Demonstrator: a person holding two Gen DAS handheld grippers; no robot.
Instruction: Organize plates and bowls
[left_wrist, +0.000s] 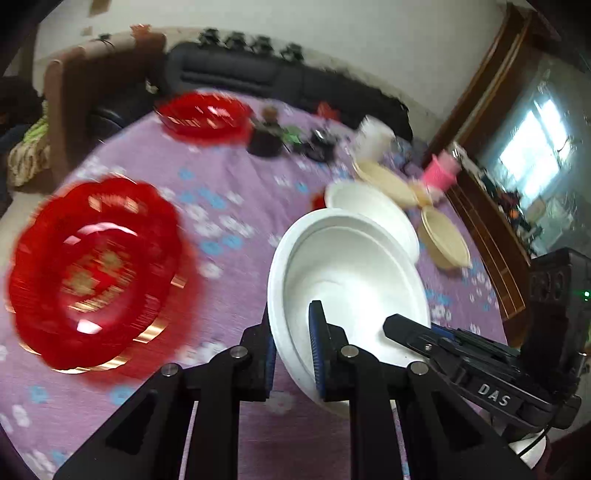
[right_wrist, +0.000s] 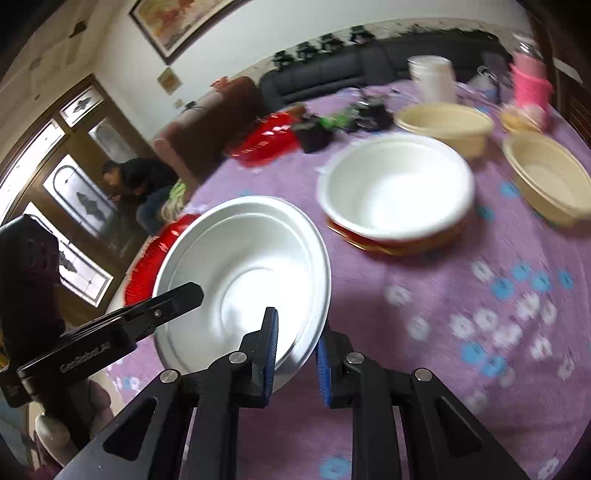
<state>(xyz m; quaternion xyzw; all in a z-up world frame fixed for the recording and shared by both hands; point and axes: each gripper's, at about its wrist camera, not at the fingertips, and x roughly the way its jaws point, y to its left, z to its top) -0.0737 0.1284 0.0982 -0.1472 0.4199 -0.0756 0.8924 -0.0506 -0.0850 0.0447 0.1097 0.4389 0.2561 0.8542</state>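
Held bowl: a white bowl (left_wrist: 351, 280) (right_wrist: 251, 266) is lifted clear of the table and tilted, its inside bare.
Left gripper: the left gripper (left_wrist: 293, 343) is clamped on the near rim of the white bowl, one blue-padded finger inside the wall and one outside.
Right gripper: the right gripper (right_wrist: 295, 350) grips the opposite rim of the same bowl in the same way, rim pinched between its fingers.
Second white bowl: a second white bowl (right_wrist: 397, 186) (left_wrist: 373, 210) sits nested in a red dish (right_wrist: 391, 245) beyond the held bowl; it holds nothing.
Red plates: a red scalloped plate (left_wrist: 99, 269) with gold decoration lies flat to the left of the held bowl; in the right wrist view its edge shows behind the bowl (right_wrist: 147, 254). Another red plate (left_wrist: 207, 116) (right_wrist: 269, 138) lies at the far side of the table.
Beige bowls: two beige bowls (right_wrist: 445, 123) (right_wrist: 546, 173) rest at the far right, both without contents.
Other containers: a white tub (right_wrist: 434, 77) and a pink basket (right_wrist: 530, 83) stand near the far edge; contents cannot be told.
Clutter: small dark items (left_wrist: 295, 138) sit mid-table, too blurred to identify.
Surface: a purple tablecloth (right_wrist: 461, 295) with white and blue flowers covers the table.
Room: a dark sofa (left_wrist: 236, 74) lines the far wall, a brown armchair (left_wrist: 92, 88) stands beside it, a framed picture (right_wrist: 173, 22) hangs above, and a seated person (right_wrist: 136, 181) is near the glazed wooden doors (right_wrist: 74, 177).
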